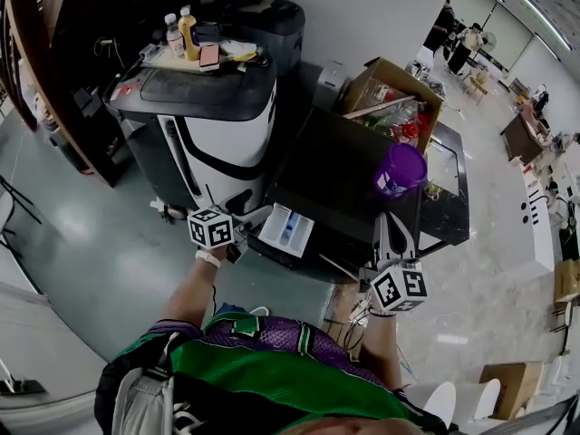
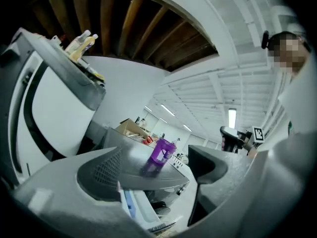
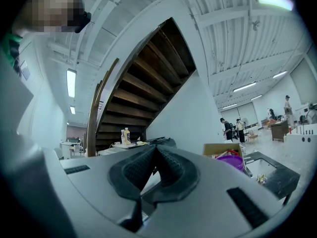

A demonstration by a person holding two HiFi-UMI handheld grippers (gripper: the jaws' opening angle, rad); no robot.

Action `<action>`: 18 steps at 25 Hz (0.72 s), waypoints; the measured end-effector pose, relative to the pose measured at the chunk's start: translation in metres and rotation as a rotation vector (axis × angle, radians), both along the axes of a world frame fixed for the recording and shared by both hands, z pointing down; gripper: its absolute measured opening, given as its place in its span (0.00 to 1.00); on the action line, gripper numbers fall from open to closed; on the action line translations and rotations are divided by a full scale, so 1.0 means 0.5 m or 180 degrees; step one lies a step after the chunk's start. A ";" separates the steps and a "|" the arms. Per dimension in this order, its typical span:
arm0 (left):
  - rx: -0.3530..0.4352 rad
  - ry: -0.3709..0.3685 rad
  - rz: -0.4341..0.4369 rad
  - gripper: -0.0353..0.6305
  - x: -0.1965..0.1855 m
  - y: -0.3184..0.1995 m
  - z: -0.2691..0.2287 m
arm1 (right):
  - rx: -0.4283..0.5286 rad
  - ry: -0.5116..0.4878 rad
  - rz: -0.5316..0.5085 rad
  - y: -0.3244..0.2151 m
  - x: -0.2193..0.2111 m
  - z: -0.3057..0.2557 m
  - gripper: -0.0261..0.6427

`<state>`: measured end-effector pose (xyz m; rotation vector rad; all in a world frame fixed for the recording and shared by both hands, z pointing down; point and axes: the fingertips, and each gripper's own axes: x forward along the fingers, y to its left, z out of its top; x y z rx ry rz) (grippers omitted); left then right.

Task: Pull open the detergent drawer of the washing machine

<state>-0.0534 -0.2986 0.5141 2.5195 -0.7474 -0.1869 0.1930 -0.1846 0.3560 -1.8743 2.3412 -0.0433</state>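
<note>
The washing machine (image 1: 344, 184) has a dark top and stands in the middle of the head view. Its white detergent drawer (image 1: 287, 229) sticks out of the front, with a blue compartment showing. My left gripper (image 1: 245, 236) is just left of the drawer, open. In the left gripper view the jaws of this gripper (image 2: 157, 171) stand wide apart, with the drawer (image 2: 136, 207) low between them and untouched. My right gripper (image 1: 391, 236) hangs at the machine's front right corner, shut and empty; its pads (image 3: 168, 165) meet at the tips.
A purple cup (image 1: 400, 169) stands on the machine's top near the right gripper. To the left is a black and white appliance (image 1: 217, 107) with bottles (image 1: 181, 33) on top. Behind the machine sits an open cardboard box (image 1: 391, 93). Wooden stairs rise at far left.
</note>
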 end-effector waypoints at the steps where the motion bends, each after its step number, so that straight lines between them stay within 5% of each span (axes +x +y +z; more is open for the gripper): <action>1: 0.0104 -0.0033 0.0075 0.70 0.010 -0.002 -0.024 | 0.0025 -0.0014 0.0028 -0.004 -0.004 -0.002 0.04; 7: 0.0544 -0.0038 0.0345 0.70 0.039 -0.019 -0.148 | 0.0140 -0.0091 0.0162 -0.027 -0.027 -0.010 0.04; 18: 0.1127 -0.0371 0.0364 0.68 0.053 -0.011 -0.277 | 0.0190 -0.0071 0.0234 -0.066 -0.058 -0.034 0.04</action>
